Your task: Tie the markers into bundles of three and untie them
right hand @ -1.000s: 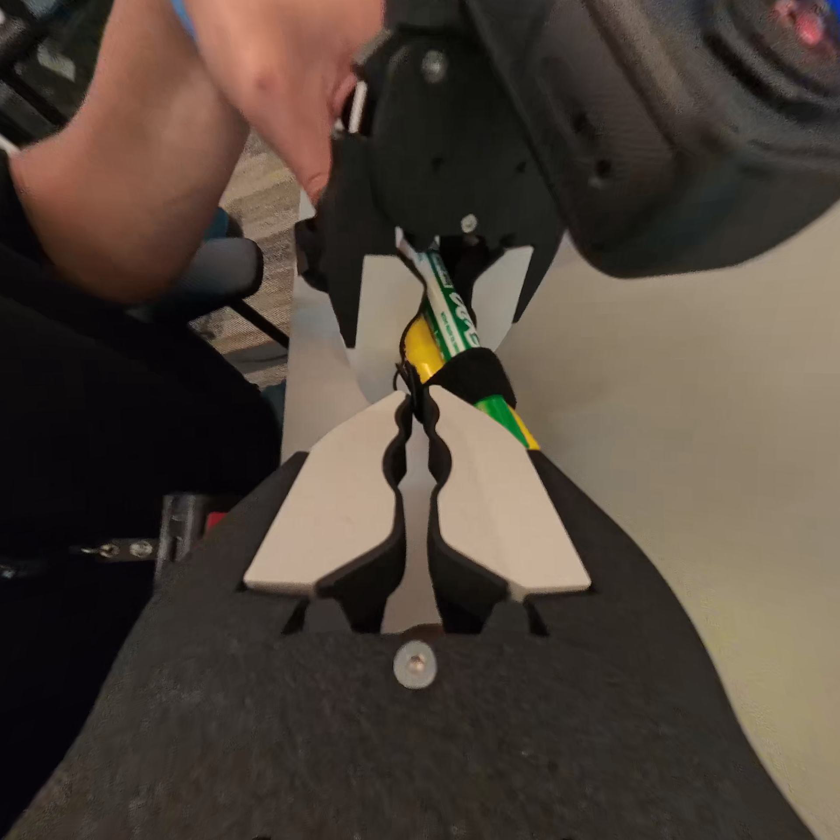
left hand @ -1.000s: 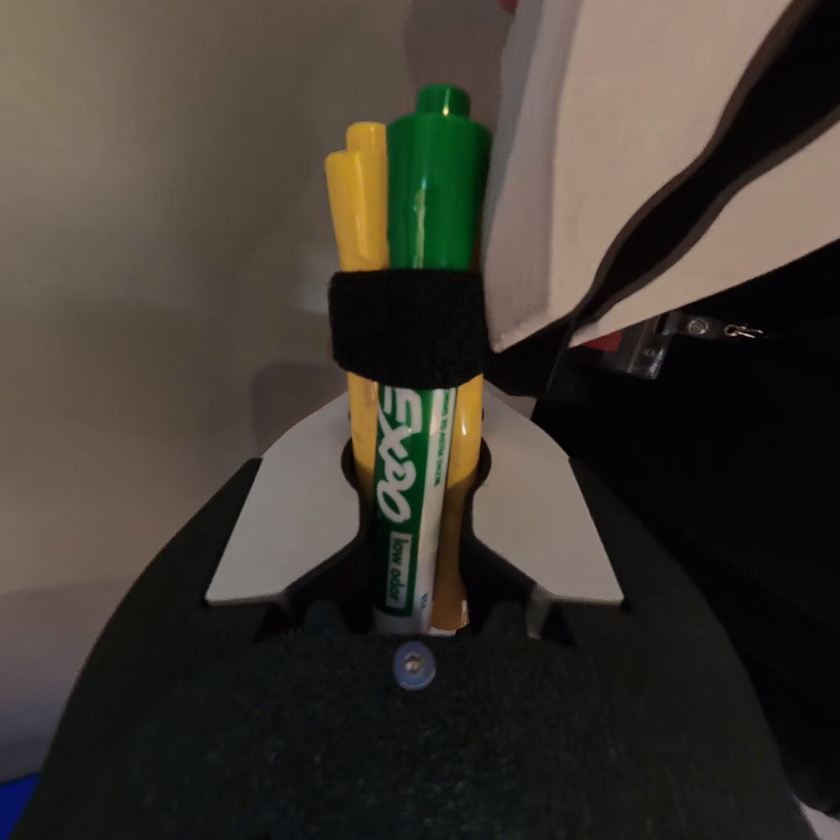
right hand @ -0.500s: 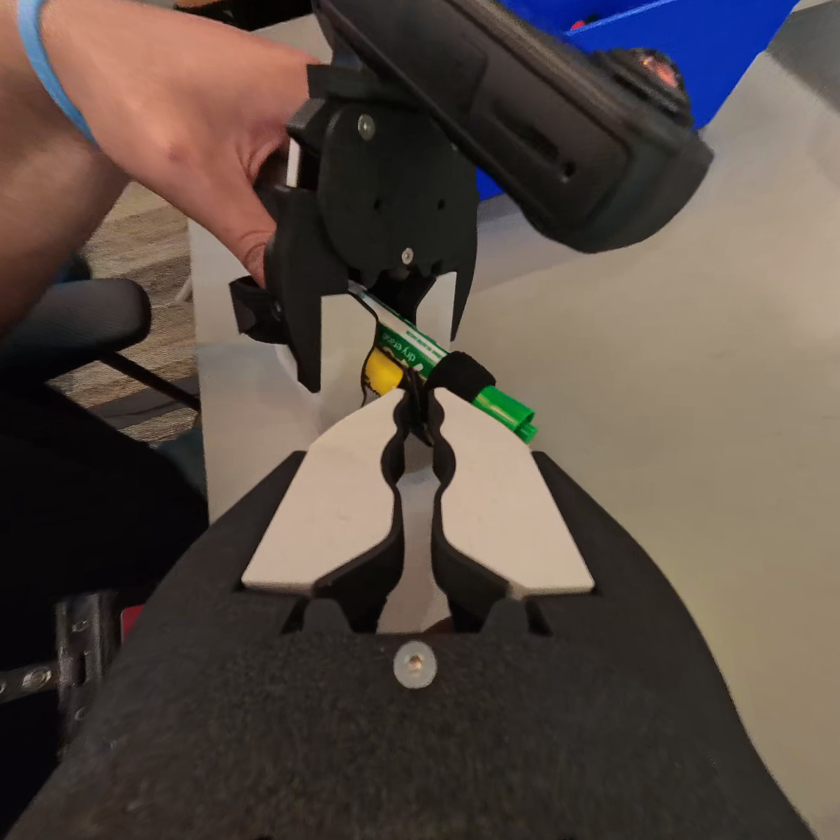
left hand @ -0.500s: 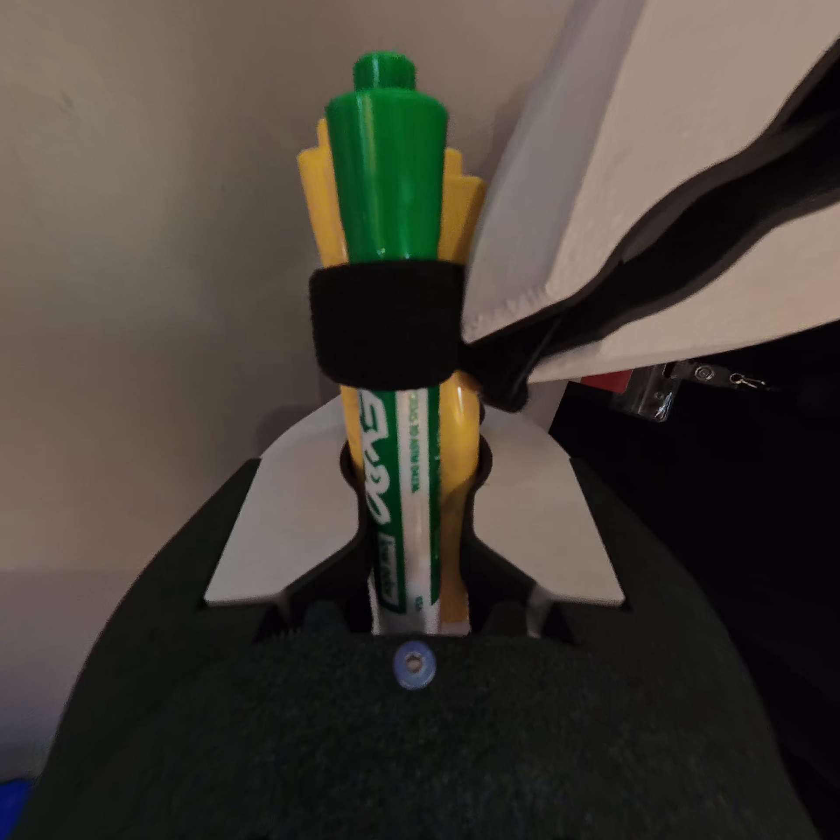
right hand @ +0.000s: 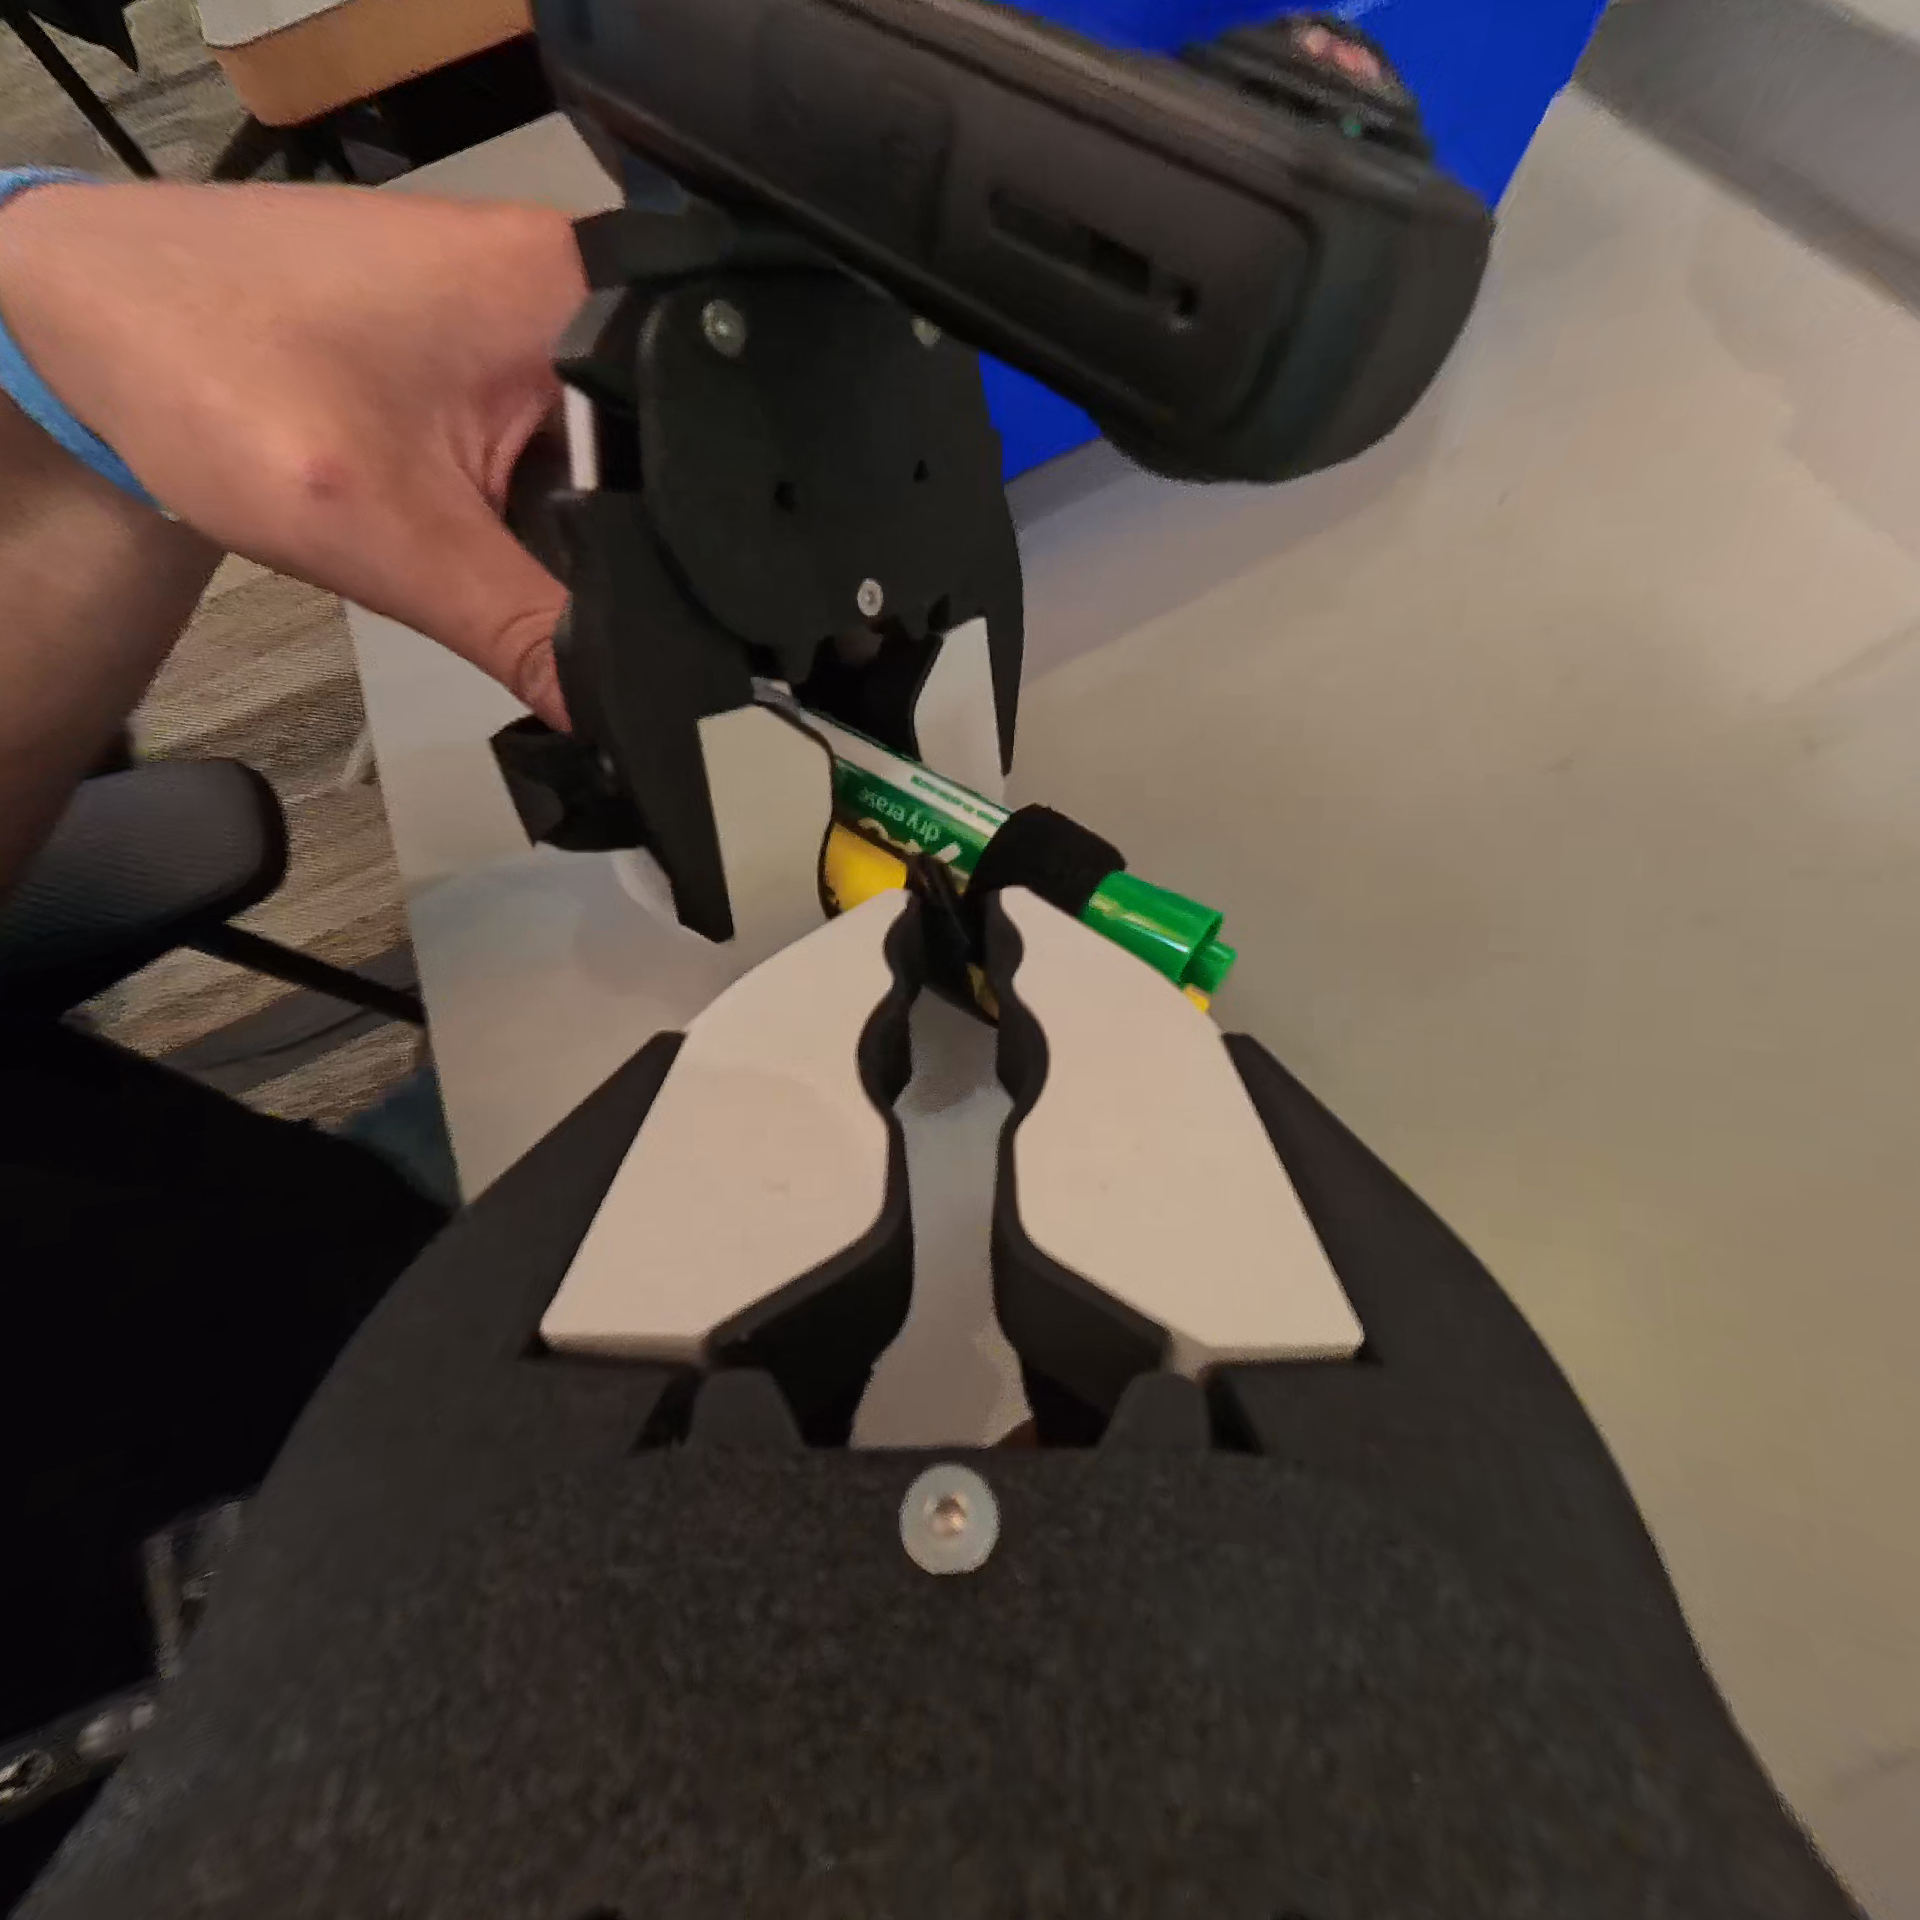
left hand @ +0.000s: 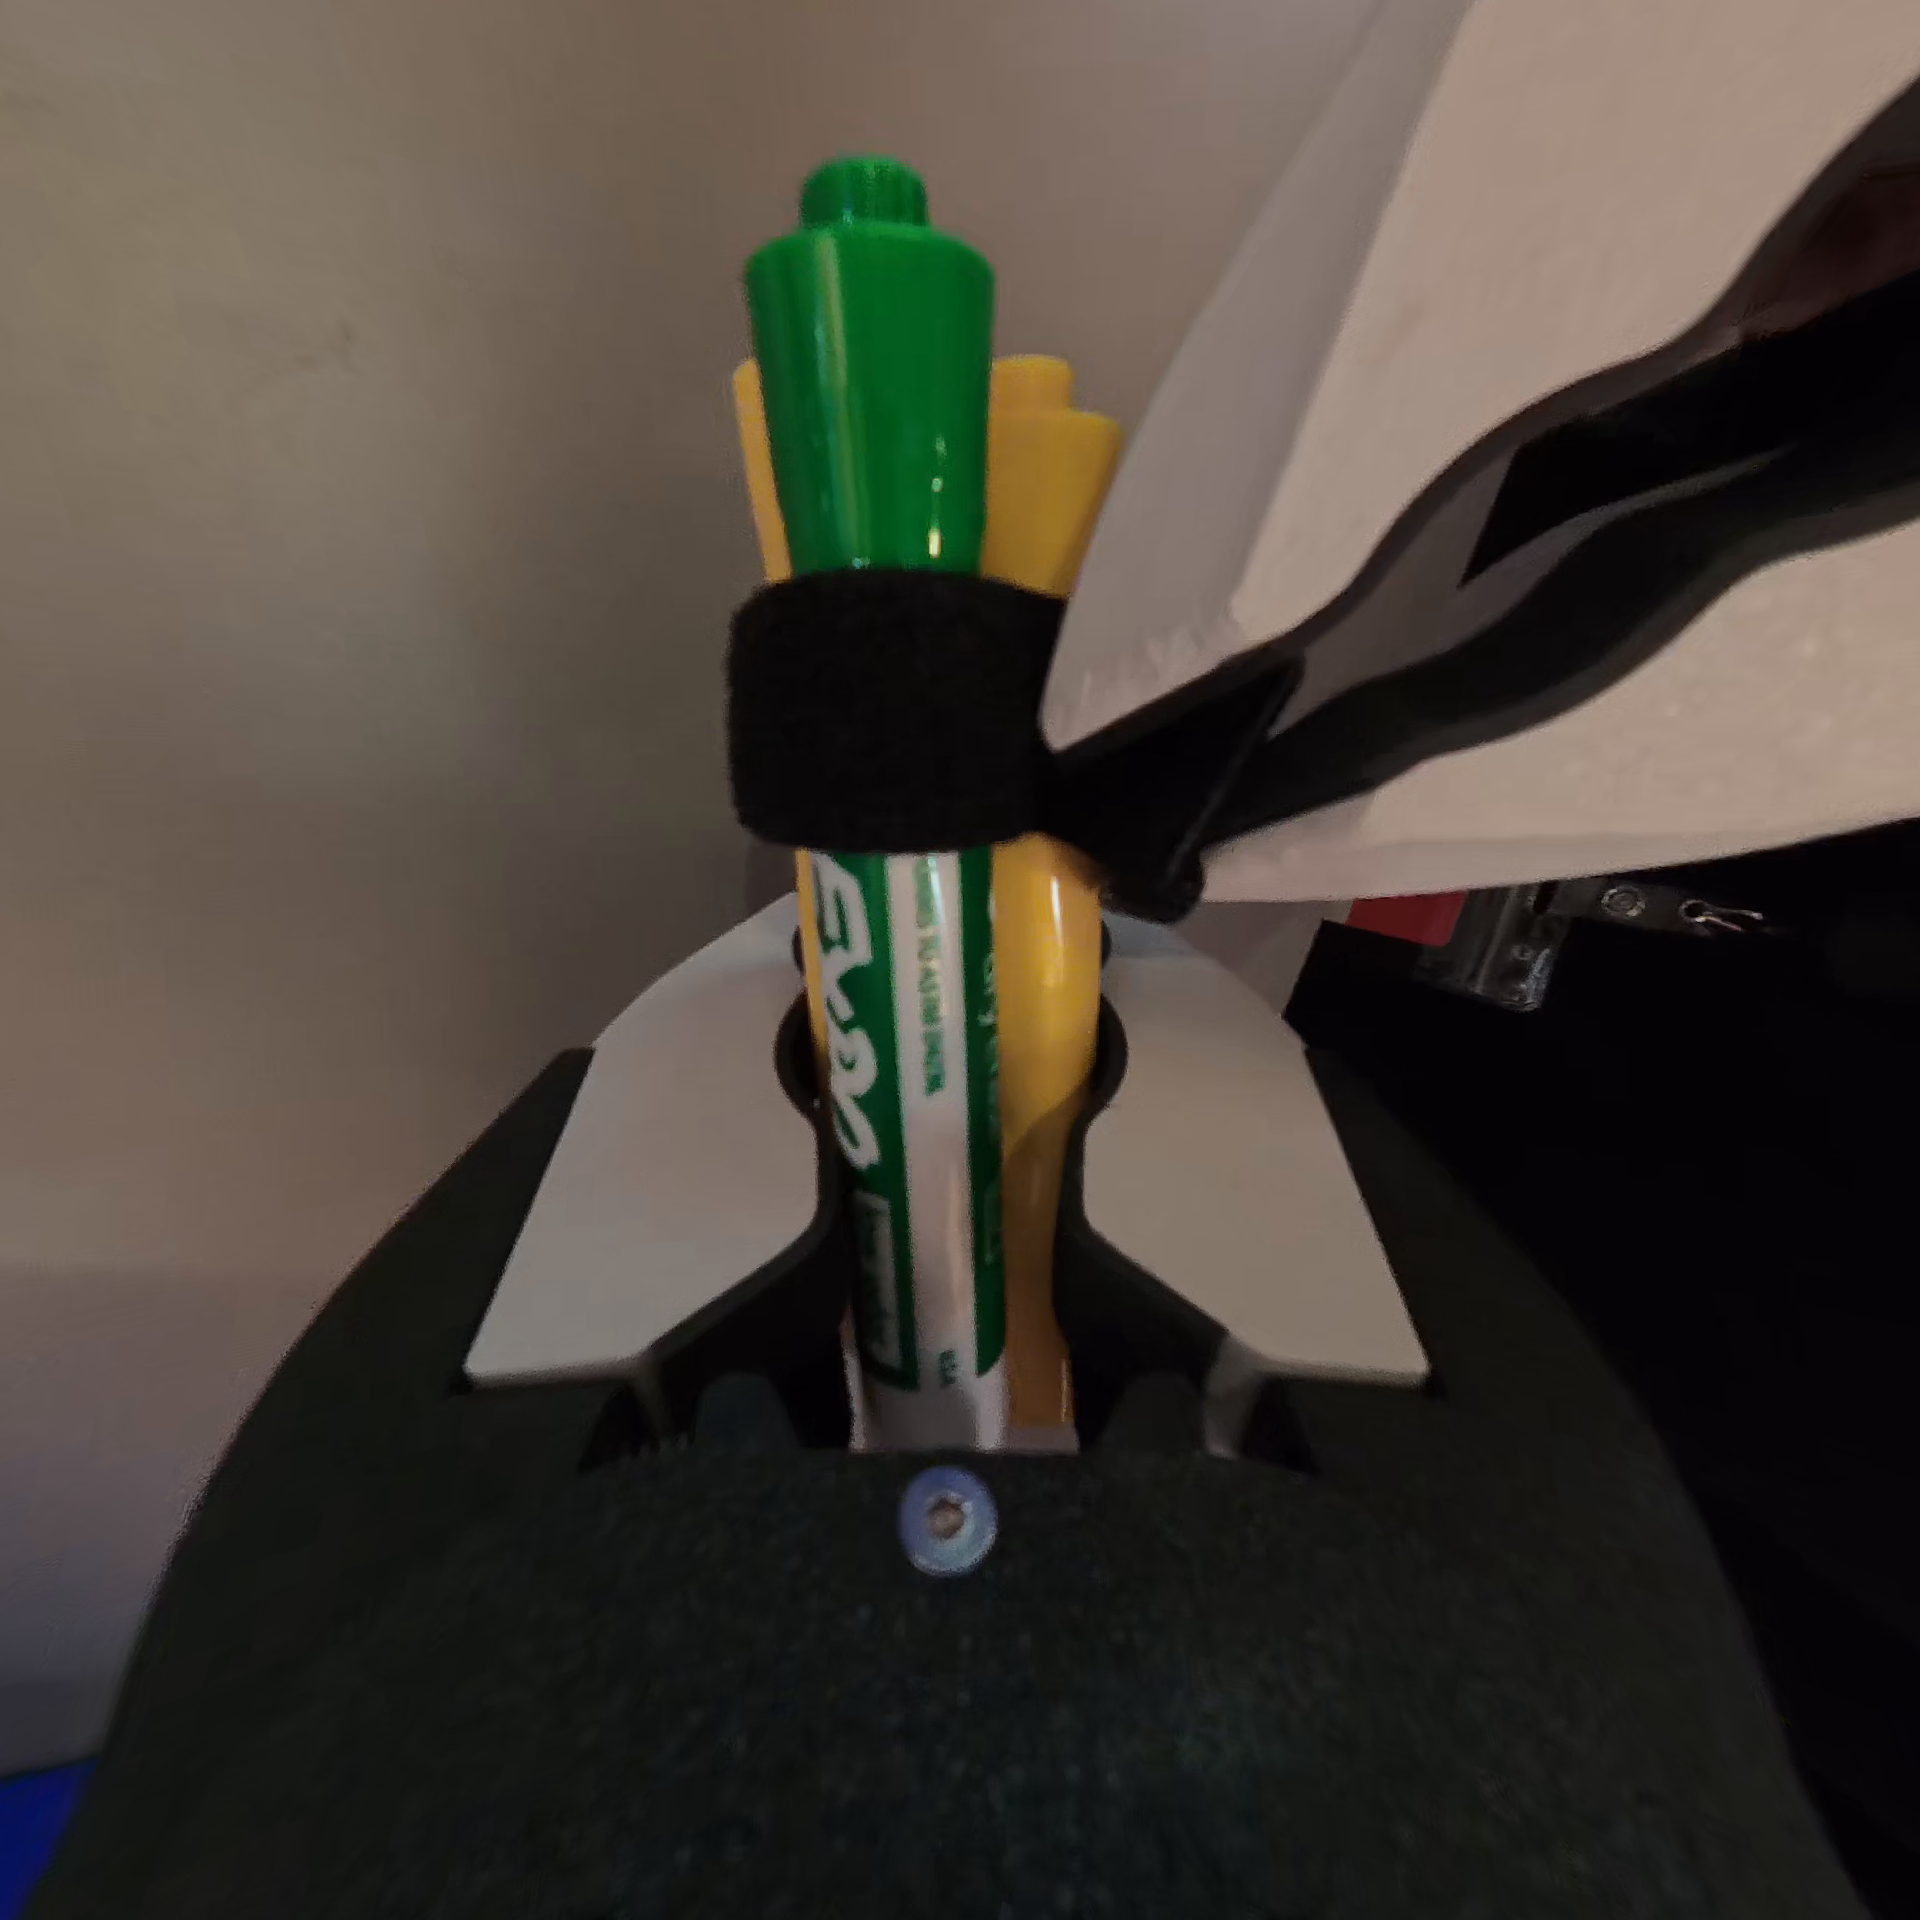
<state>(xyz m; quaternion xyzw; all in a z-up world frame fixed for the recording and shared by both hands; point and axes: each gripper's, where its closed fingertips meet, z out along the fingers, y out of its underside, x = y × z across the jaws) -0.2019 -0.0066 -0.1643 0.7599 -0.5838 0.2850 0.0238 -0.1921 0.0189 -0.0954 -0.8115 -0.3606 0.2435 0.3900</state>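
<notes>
A bundle of three markers, one green (left hand: 871, 395) and two yellow (left hand: 1039, 488), is wrapped by a black strap (left hand: 883, 717). My left gripper (left hand: 951, 997) is shut on the bundle's barrels and holds it above the table. My right gripper (right hand: 951, 920) is shut on the strap's loose end (left hand: 1174, 790) at the bundle's right side. In the right wrist view the bundle (right hand: 1039, 862) points right, with the green cap (right hand: 1153, 925) sticking out past my fingers, and the left gripper (right hand: 821, 582) hangs over it, held by a hand (right hand: 312, 405).
A pale table (right hand: 1507, 831) lies under both grippers. A blue bin (right hand: 1475, 62) stands at the far edge. A dark chair (right hand: 135, 862) and carpet are at the left. A person's dark clothing with a clipped badge holder (left hand: 1496, 945) is at the right. My right fingertips sit around 7 cm from my left ones.
The bundle has turned in the left gripper, the green marker now in front between the yellows. The right gripper closed on the strap's end and both grippers swung so the blue bin came into view.
</notes>
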